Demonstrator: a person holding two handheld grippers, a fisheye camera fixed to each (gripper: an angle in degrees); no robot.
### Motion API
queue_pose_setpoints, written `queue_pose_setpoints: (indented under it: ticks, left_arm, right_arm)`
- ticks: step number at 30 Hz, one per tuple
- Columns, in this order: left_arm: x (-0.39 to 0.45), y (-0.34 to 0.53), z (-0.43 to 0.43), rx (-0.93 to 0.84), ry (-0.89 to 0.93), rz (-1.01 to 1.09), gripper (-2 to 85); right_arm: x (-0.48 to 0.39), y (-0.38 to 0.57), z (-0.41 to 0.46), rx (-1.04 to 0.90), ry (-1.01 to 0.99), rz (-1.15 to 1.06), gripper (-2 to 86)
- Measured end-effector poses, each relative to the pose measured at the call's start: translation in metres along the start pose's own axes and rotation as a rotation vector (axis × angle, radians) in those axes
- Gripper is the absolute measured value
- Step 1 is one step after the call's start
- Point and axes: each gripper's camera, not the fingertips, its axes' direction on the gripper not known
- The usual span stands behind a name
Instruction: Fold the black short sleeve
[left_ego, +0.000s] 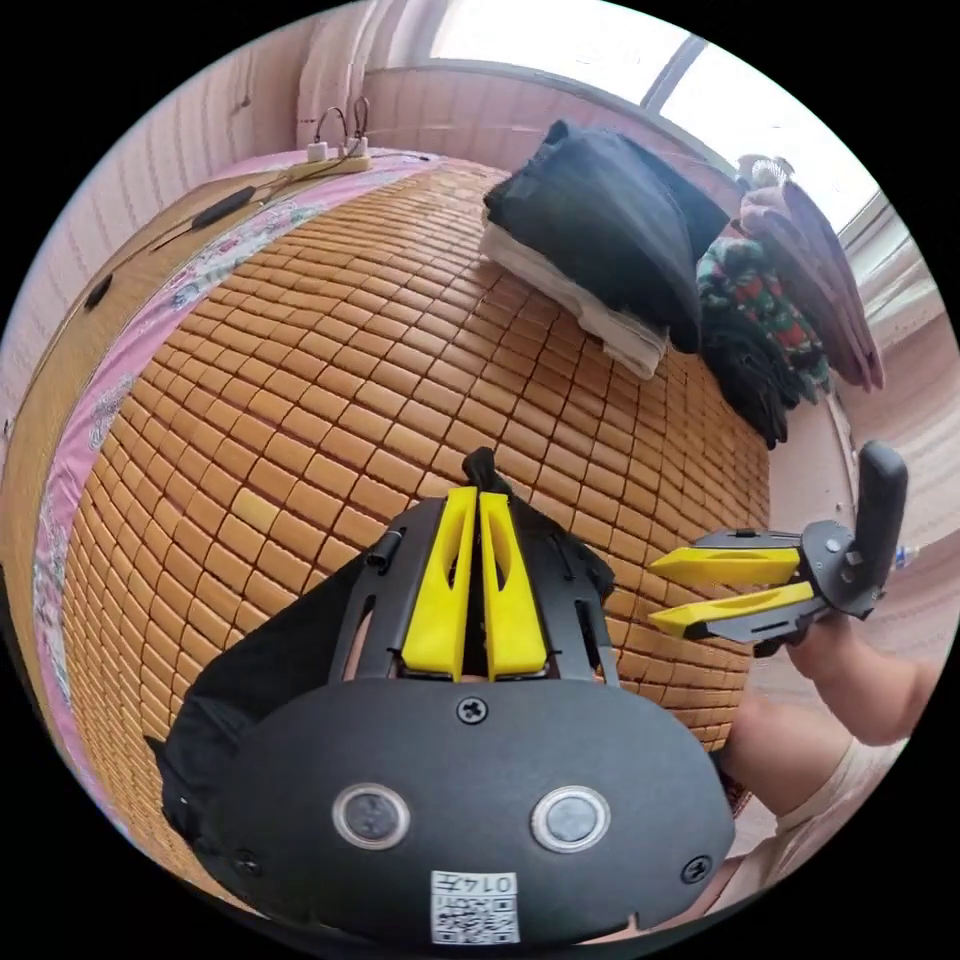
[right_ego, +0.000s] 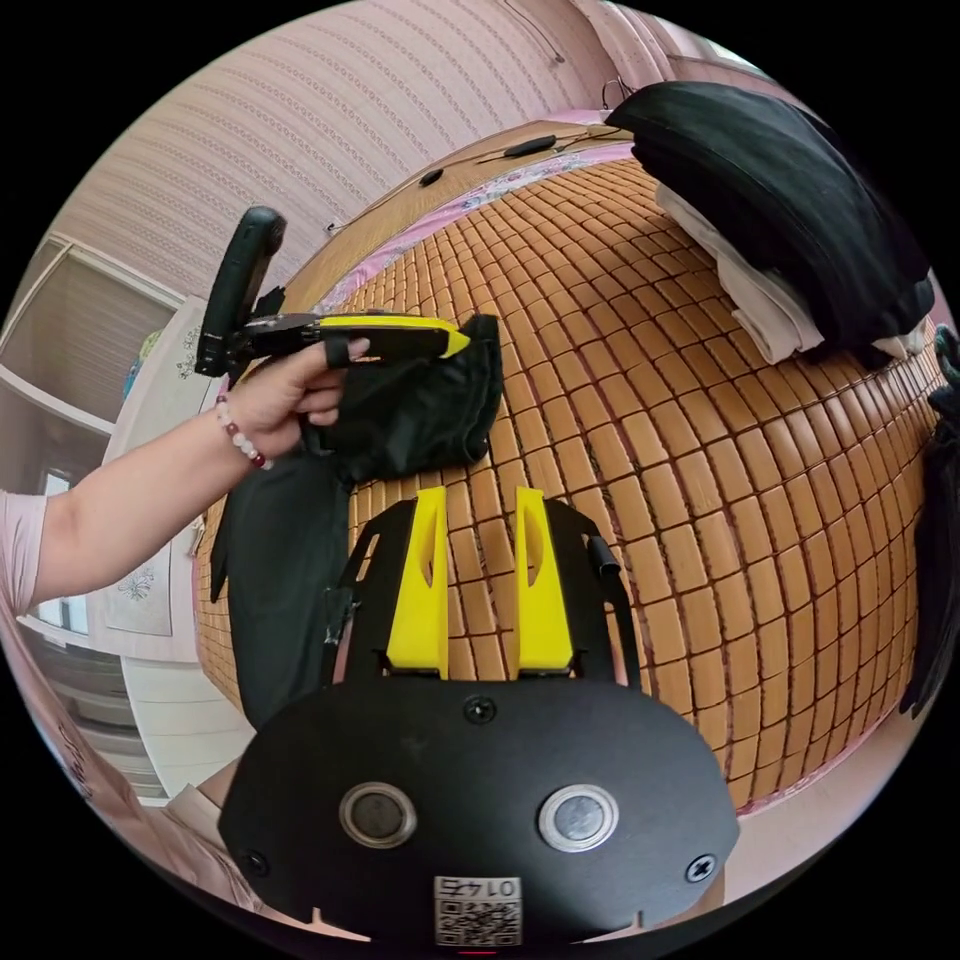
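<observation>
left view / left gripper (left_ego: 478, 500): yellow jaws pressed together on a fold of the black shirt (left_ego: 250, 670), a tuft of cloth poking out past the tips.
left view / shirt: bunched under and behind the gripper, lying on the bamboo mat (left_ego: 300, 400) of the bed.
left view / right gripper (left_ego: 665, 595): off to the side, jaws parted, nothing between them, held by a hand (left_ego: 815, 640) above the mat edge.
left view / far side: folded stack (left_ego: 600, 240), black on top of white, on the mat; more clothes (left_ego: 770, 320) piled beside it by the window.
left view / bed edge: power strip (left_ego: 335, 160) with cables.
right view / right gripper (right_ego: 480, 500): jaws apart with a clear gap, empty, mat showing between them.
right view / left gripper (right_ego: 450, 340): in a hand (right_ego: 285, 395), clamped on the shirt (right_ego: 420, 410); the cloth hangs from it in a bunch and trails down onto the mat.
right view / stack (right_ego: 790, 210): well apart from the shirt, across the mat.
</observation>
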Motion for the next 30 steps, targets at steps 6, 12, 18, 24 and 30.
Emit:
queue_pose_setpoints:
  ticks: [6,12,18,24,30]
  left_arm:
    - [-0.038,0.073,-0.054,0.085,-0.128,-0.173,-1.0]
    - [-0.06,0.104,-0.046,0.006,-0.14,-0.265,-1.0]
    - [-0.055,0.102,-0.053,0.013,-0.12,-0.255,-1.0]
    - [-0.038,0.076,-0.062,0.041,-0.113,-0.176,-1.0]
    - [-0.006,0.04,-0.049,0.038,-0.059,-0.08,-0.8]
  right_arm:
    - [-0.001,0.0,0.02,0.0,-0.015,-0.055,10.5]
    - [-0.015,-0.02,0.041,0.004,-0.026,-0.087,10.3]
    - [-0.021,-0.058,0.061,0.037,-0.032,-0.086,10.2]
    - [-0.005,-0.041,0.065,0.008,-0.072,0.015,2.3]
    - [0.007,0.024,0.023,0.178,-0.09,0.13,1.3]
